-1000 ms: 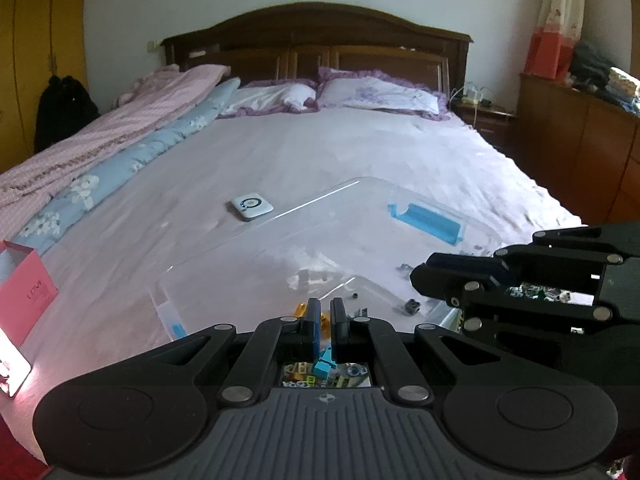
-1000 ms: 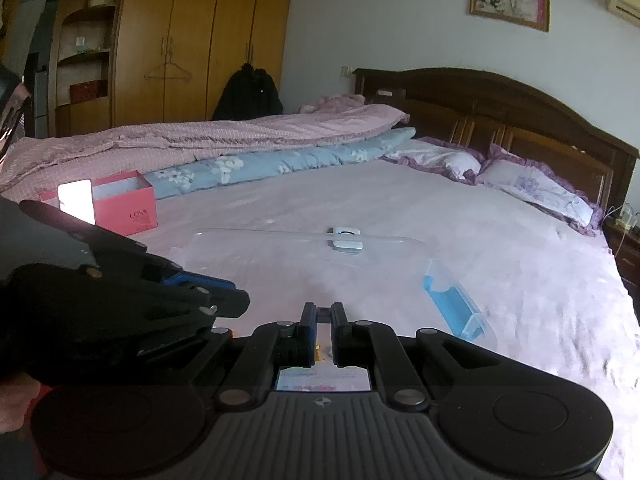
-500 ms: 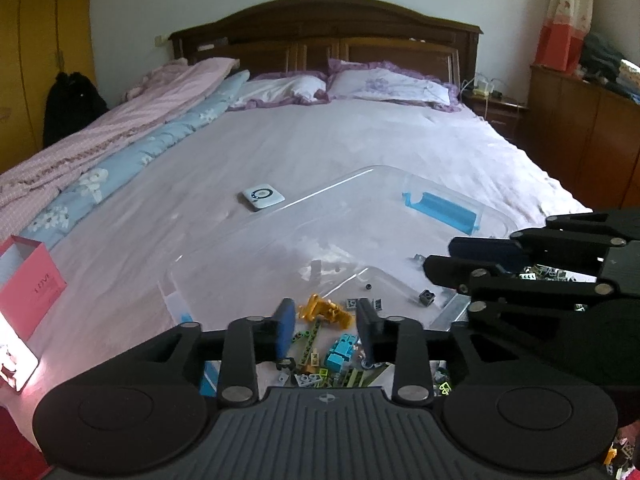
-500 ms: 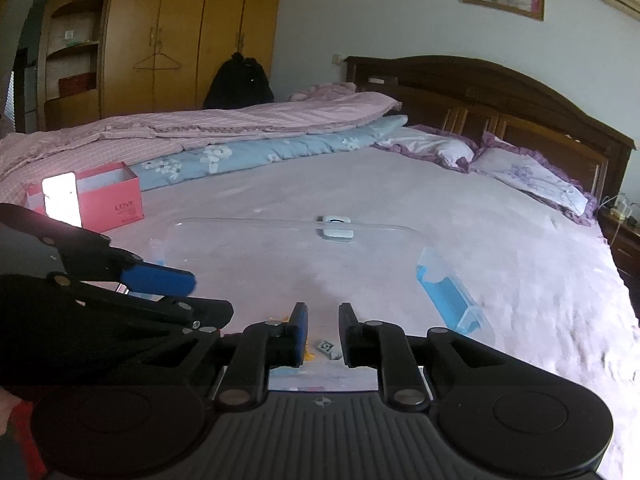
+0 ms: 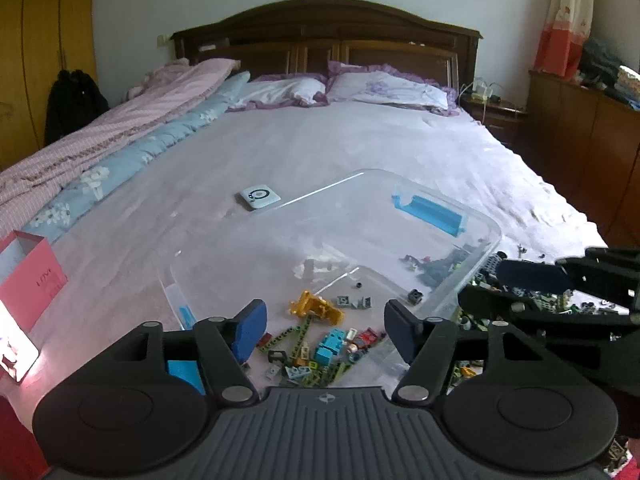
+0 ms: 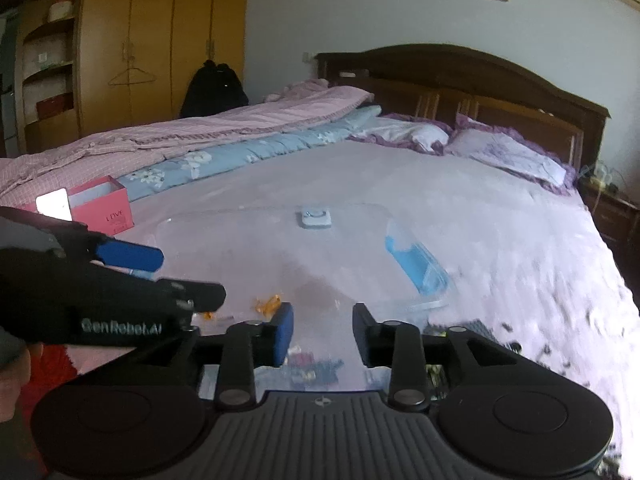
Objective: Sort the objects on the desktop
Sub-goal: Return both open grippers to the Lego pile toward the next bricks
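The bricks [image 5: 320,352] lie in a loose heap on the floor of the clear bin [image 5: 486,236], with a yellow piece [image 5: 316,306] at the heap's far edge and a turquoise block [image 5: 332,346] nearer the camera. A second, darker scatter [image 5: 536,300] lies on the sheet outside the bin's right wall. The heap sits directly ahead of and just below the left gripper [image 5: 322,326], between its two blue-padded fingers [image 5: 250,328], which are spread wide with nothing held. The yellow piece's long axis runs roughly left to right, across the gap (so the fingers would likely need a turn to close on its narrow sides). The right gripper [image 6: 322,332] is also spread and empty, hovering over the bin's near right part; its view is motion-blurred, and the few bricks [image 6: 312,368] beneath it are hard to tell apart. The left gripper looks nearer the main heap, the right nearer the outside scatter. Beyond the bin lie a white device [image 5: 260,198] and a pink box [image 5: 28,276] on the bed [image 5: 360,140].
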The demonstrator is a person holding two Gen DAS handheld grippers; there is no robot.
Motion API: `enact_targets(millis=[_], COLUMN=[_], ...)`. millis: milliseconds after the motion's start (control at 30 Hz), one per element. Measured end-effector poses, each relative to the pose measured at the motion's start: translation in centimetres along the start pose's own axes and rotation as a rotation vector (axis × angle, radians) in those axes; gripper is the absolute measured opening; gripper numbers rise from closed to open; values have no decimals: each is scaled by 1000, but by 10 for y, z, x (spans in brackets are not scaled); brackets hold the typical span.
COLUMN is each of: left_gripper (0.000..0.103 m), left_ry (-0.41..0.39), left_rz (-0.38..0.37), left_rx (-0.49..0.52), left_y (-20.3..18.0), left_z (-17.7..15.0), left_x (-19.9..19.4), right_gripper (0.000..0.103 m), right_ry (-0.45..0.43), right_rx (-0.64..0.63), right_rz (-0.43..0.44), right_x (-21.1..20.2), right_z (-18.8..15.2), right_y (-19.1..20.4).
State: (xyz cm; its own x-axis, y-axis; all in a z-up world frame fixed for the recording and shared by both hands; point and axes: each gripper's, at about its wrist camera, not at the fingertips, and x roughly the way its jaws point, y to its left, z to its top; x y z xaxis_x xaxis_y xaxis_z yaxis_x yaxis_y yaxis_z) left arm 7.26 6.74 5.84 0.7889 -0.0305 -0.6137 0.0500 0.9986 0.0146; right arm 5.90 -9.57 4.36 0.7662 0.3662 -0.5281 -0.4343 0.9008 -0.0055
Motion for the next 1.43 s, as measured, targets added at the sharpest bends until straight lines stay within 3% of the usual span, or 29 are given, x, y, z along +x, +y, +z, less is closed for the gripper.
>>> enact_targets(millis=[333,533,1067,1200,1433], left_gripper=[77,87,92,103,103], left_ry=[35,51,74,55,63], left_rz=[-2,-15,6,46,42], left_rx=[-34,10,5,5,16], left_y=[-17,-36,-55,-59,-67], left_z=[-18,-38,-52,-57,-66], left_x=[-23,-36,-47,-52,-55], right_gripper=[52,54,55,57,62], right_ry=[50,67,87,89,96], right_rx=[96,145,232,246,262], right_rz=[-50,-72,-98,-102,-117], right_x=[-31,-45,-67,-71,-82], right_z=[-32,-48,-79,-85,-102], right_y=[-14,-22,-33,-33,-34])
